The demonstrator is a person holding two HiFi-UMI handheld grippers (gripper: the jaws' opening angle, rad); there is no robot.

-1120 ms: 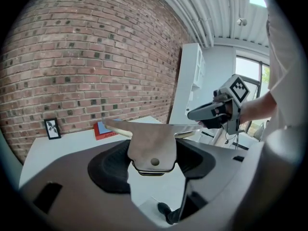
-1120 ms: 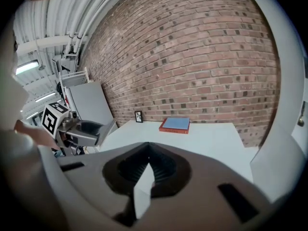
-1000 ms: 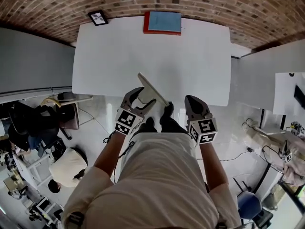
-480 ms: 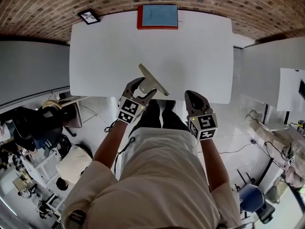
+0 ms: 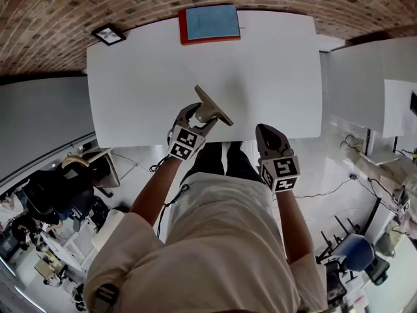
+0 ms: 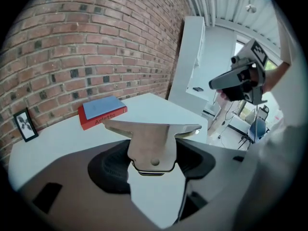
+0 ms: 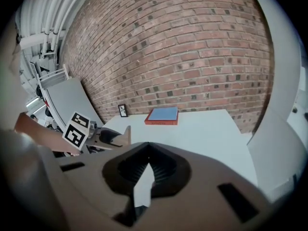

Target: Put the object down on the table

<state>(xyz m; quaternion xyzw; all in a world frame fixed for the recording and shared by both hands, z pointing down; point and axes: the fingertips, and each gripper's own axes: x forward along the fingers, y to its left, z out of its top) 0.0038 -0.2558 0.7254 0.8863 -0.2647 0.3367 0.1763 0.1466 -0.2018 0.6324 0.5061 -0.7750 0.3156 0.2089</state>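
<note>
A flat tan T-shaped metal piece (image 5: 212,106) sits between the jaws of my left gripper (image 5: 199,118), which is shut on its stem. It hangs just above the near edge of the white table (image 5: 143,77), crossbar pointing away from me. In the left gripper view the piece (image 6: 153,146) stands upright between both pads, crossbar level. My right gripper (image 5: 266,132) is off the table's near edge, to the right of the left one, its jaws together and nothing in them. The right gripper view shows its own jaws (image 7: 147,165) shut, with the left gripper (image 7: 103,137) at left.
A red book with a blue cover (image 5: 209,23) lies at the table's far edge, against the brick wall. A small framed picture (image 5: 108,34) stands at the far left corner. White panels flank the table. Chairs and clutter fill the floor at left.
My left gripper has carried the T-shaped piece forward, from off the near edge to just over the table. The right gripper has stayed beside it, short of the edge.
</note>
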